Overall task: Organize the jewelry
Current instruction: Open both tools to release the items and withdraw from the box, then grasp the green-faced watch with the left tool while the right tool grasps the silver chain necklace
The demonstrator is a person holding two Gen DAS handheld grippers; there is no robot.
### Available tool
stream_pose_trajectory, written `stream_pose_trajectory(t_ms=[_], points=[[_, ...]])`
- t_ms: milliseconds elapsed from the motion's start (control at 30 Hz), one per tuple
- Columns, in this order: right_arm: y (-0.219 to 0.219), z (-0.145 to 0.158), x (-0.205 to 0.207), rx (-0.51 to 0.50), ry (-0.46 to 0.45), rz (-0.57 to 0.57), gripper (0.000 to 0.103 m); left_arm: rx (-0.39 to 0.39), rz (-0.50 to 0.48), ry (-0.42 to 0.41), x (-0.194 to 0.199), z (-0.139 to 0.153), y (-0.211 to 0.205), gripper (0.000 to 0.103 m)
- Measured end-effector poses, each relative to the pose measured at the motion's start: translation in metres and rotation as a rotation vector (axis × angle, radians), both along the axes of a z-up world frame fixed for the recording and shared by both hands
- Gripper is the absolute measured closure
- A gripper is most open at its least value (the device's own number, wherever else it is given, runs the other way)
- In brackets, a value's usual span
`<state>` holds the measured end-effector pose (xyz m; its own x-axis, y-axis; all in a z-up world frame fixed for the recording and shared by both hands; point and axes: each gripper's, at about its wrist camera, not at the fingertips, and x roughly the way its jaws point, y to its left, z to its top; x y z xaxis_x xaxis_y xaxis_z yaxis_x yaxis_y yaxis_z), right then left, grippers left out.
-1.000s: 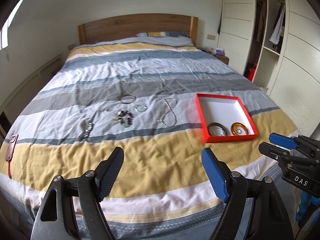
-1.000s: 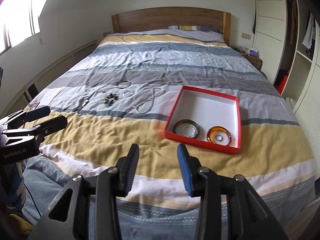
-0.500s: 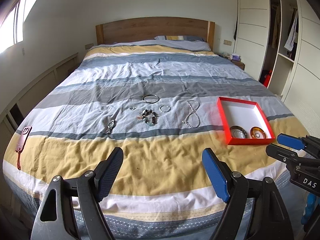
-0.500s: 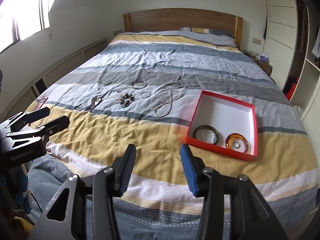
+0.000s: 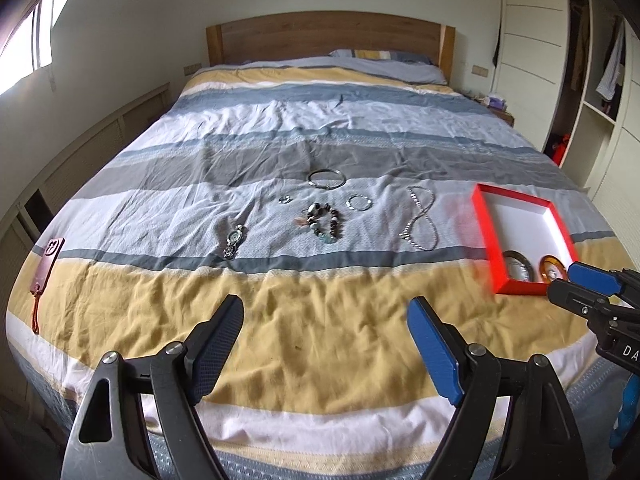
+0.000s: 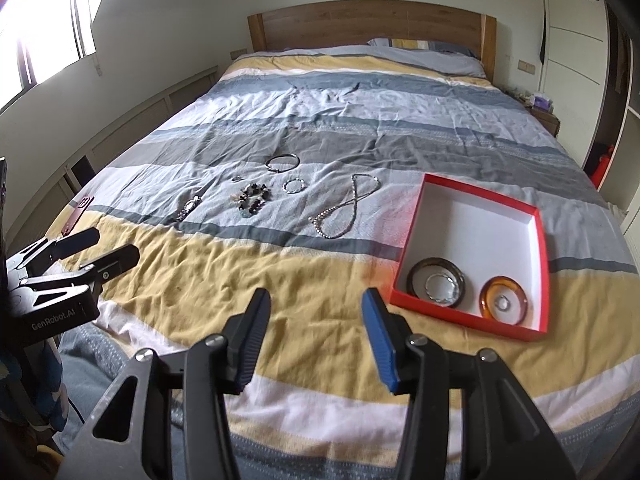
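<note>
Jewelry lies on the striped bedspread: a watch (image 5: pixel 234 240), a small ring (image 5: pixel 285 199), a beaded bracelet (image 5: pixel 325 221), a silver bangle (image 5: pixel 326 178), a thin hoop (image 5: pixel 359 202) and a chain necklace (image 5: pixel 420 220). A red box (image 6: pixel 536 240) holds a dark bangle (image 6: pixel 436 280) and an amber bangle (image 6: pixel 503 300). My left gripper (image 5: pixel 325 354) is open and empty over the yellow stripe, well short of the jewelry. My right gripper (image 6: pixel 316 346) is open and empty near the bed's foot, left of the box.
A dark red phone (image 5: pixel 46 266) with a strap lies at the bed's left edge. A wooden headboard (image 5: pixel 328 36) and pillow are at the far end. Wardrobe shelves (image 5: pixel 600 80) stand on the right, a nightstand (image 6: pixel 542 114) beside the bed.
Both views have swung to the left and pulled back, so the jewelry and box sit further right in them. Both grippers stay open and empty.
</note>
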<state>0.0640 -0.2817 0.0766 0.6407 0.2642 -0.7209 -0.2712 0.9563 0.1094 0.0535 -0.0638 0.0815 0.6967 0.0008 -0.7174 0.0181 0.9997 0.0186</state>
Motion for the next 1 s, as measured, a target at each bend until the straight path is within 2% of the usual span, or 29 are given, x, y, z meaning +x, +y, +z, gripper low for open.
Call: stream_pose_trajectory(t_ms=[267,367,733,1000], points=[[0.012,-0.017,0.043,0.008,0.037,0.026,0.056,0.014,0.038,0.068,0.037,-0.028,0.016,0.018],[0.018,-0.025,0.062,0.007,0.053,0.041,0.052,0.019,0.055,0.090,0.052,-0.040,0.023,0.017],[0.032,-0.052,0.123,0.003,0.095,0.053,0.050,-0.024,0.141,0.094,0.098,-0.063,0.067,0.012],[0.035,-0.070,0.172,0.019,0.118,0.012,0.050,-0.040,0.155,0.082,0.132,-0.070,0.100,0.011]])
